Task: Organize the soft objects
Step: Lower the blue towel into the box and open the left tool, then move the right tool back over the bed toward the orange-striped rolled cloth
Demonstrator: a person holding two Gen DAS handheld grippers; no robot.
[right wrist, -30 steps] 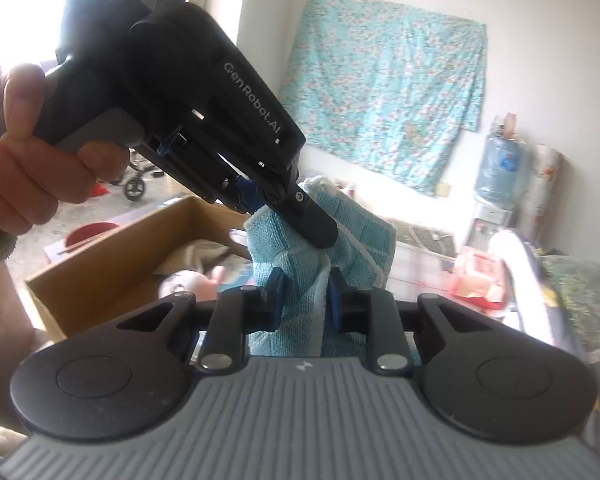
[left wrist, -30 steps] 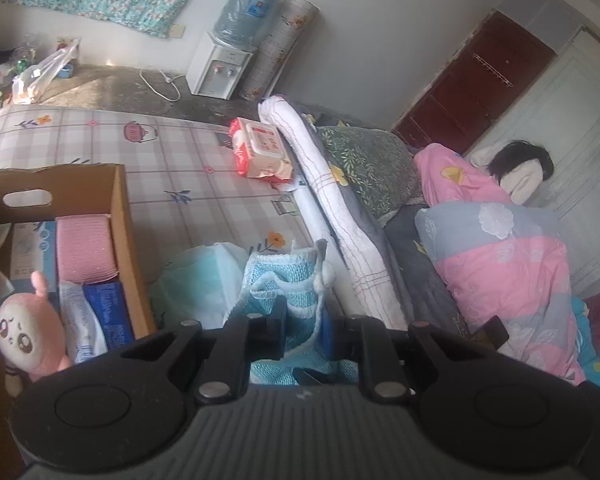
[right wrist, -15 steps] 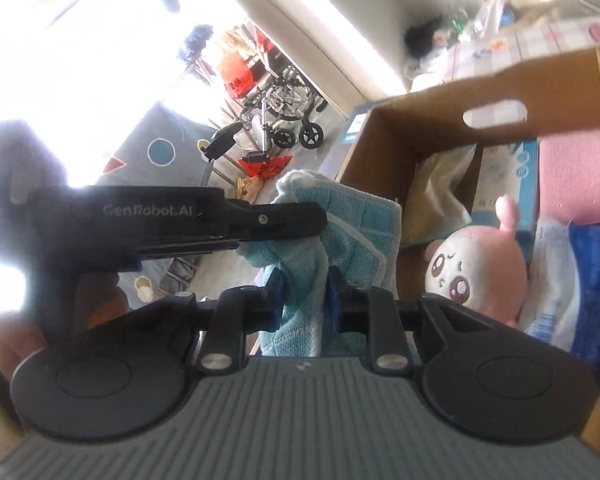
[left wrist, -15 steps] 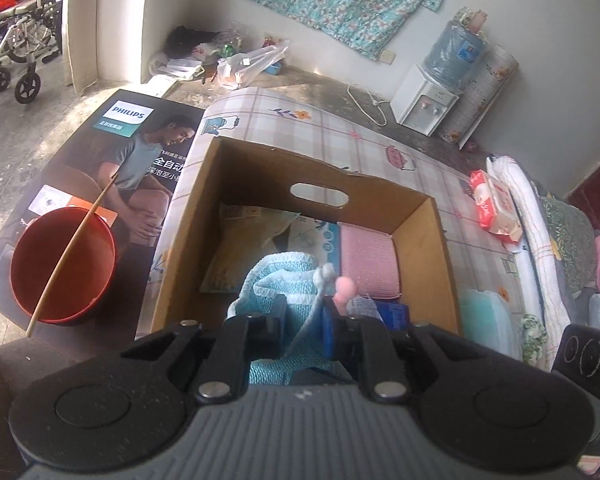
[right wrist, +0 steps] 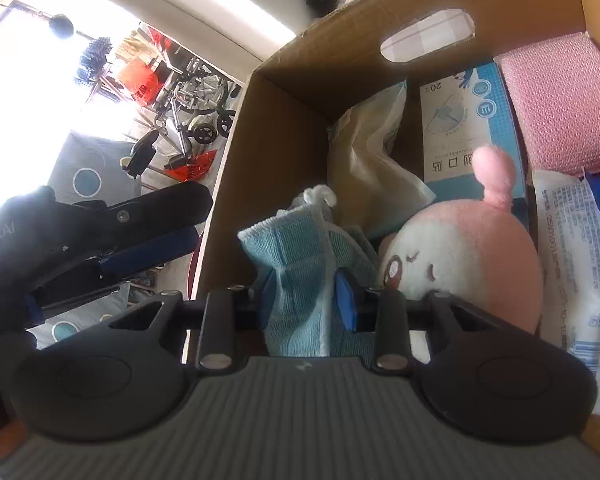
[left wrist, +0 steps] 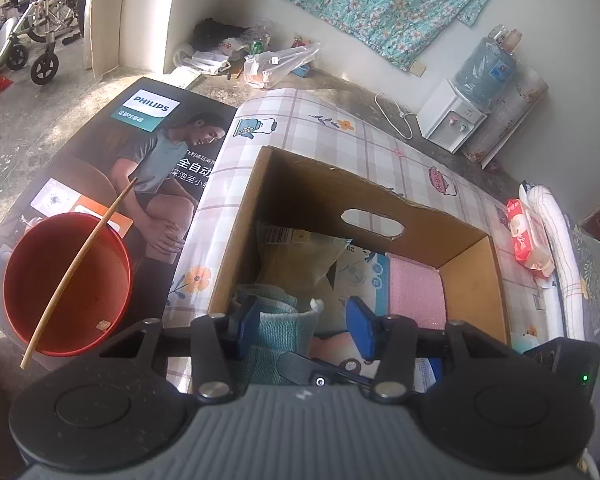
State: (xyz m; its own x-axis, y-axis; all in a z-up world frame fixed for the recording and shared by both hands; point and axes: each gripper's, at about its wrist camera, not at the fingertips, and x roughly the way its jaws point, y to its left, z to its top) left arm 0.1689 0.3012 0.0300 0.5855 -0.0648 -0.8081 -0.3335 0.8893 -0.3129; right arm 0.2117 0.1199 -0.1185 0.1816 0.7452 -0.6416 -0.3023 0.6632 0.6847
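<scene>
Since the earlier views, both of your grippers have carried the folded light-blue terry towel point(left wrist: 276, 328) from above the bed down into the open brown cardboard box point(left wrist: 466, 270), and both sets of tongs, then pinched tight on it, are now spreading.

Left wrist view, left to right: at 9 o'clock, a round red plastic bucket point(left wrist: 66, 280) with a thin wooden stick across it; at centre, your left gripper point(left wrist: 304, 326), tongs opening, the towel lying against the left pad only; at 3 o'clock, a red-and-white packet of wipes point(left wrist: 526, 236) on the checked bedcover.

Right wrist view, left to right: at 9 o'clock, the left gripper seen from the side, outside the box wall; at 6 o'clock, your right gripper point(right wrist: 306, 298), tongs opening, the towel between them and no longer squeezed; at 3 o'clock, a pink-and-white plush toy point(right wrist: 460, 256) just beside the towel, with a pink textured pad point(right wrist: 560, 100) at 1 o'clock.

Step in hand, as judged: releasing the towel into the box's near-left corner. Next, spread both tongs fully, then lift straight out so no pad drags the cloth.
</scene>
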